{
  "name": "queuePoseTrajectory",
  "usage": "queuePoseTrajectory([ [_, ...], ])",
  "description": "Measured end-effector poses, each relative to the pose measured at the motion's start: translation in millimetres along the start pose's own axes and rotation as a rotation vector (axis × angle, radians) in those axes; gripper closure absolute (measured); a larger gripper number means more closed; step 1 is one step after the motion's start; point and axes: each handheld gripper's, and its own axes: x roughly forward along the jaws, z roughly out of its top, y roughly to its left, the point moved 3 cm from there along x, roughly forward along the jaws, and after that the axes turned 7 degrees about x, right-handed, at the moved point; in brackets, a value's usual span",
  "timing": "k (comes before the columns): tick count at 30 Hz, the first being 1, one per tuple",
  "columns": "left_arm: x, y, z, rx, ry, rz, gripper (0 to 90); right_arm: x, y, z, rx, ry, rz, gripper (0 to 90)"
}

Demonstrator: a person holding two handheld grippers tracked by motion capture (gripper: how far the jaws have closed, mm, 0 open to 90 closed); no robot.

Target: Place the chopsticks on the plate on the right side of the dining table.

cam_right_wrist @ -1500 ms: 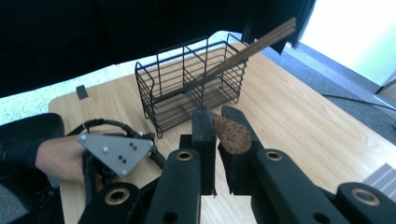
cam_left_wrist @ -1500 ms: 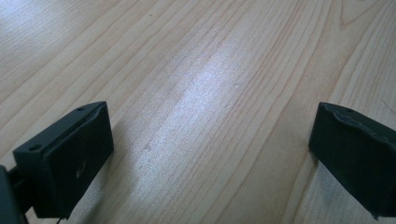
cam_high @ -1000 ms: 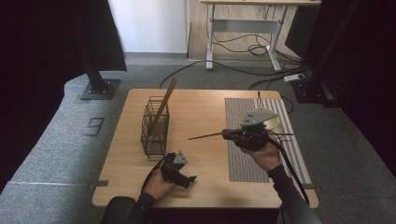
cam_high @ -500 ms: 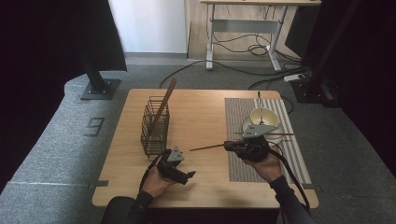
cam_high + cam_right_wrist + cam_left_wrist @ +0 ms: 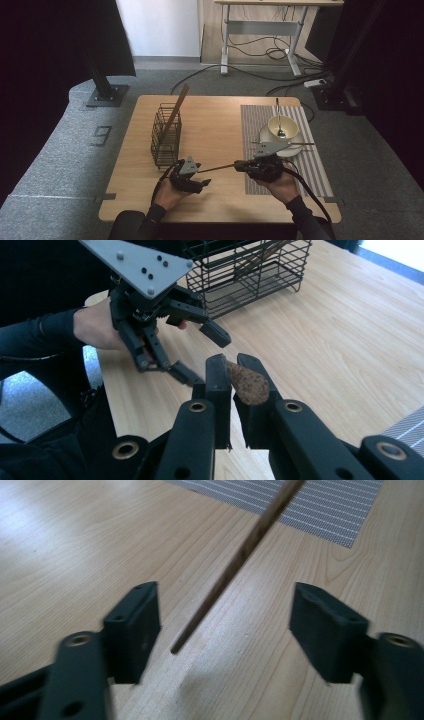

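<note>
A thin brown wooden stick (image 5: 217,168) hangs level over the table between the two grippers. My right gripper (image 5: 241,165) is shut on its broader end (image 5: 248,385), which sits clamped between the pads. The stick's thin tip (image 5: 240,555) reaches in between the jaws of my left gripper (image 5: 225,625), nearer the left pad, touching neither. The left jaws have just been closing and still stand apart around the stick. In the right gripper view the left gripper (image 5: 202,355) faces me, held by a hand in a dark sleeve.
A black wire basket (image 5: 165,135) stands at the table's left with a long wooden utensil (image 5: 176,111) leaning in it. On the striped mat (image 5: 312,167) at the right sits a cream bowl (image 5: 283,127) on a saucer, a spoon (image 5: 278,112) inside.
My right gripper has come down and to the left with the stick, bringing its tip between the left jaws. The left jaws have narrowed.
</note>
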Motion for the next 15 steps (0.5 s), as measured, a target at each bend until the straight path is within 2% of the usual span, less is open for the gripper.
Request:
queuePoseTrajectory([
  [4,0.8,-1.1,0.3,0.007,-0.015,-0.013,43.8,0.7,2.6,-1.0,0.0,0.003,0.011,83.4],
  [10,5.4,-1.8,-2.0,0.026,-0.005,-0.021,58.7,2.0,6.1,-1.9,0.001,0.009,0.029,83.4],
  [15,3.2,-1.8,-1.9,0.044,-0.024,-0.032,72.5,1.8,5.9,-1.7,0.006,0.011,0.033,83.4],
])
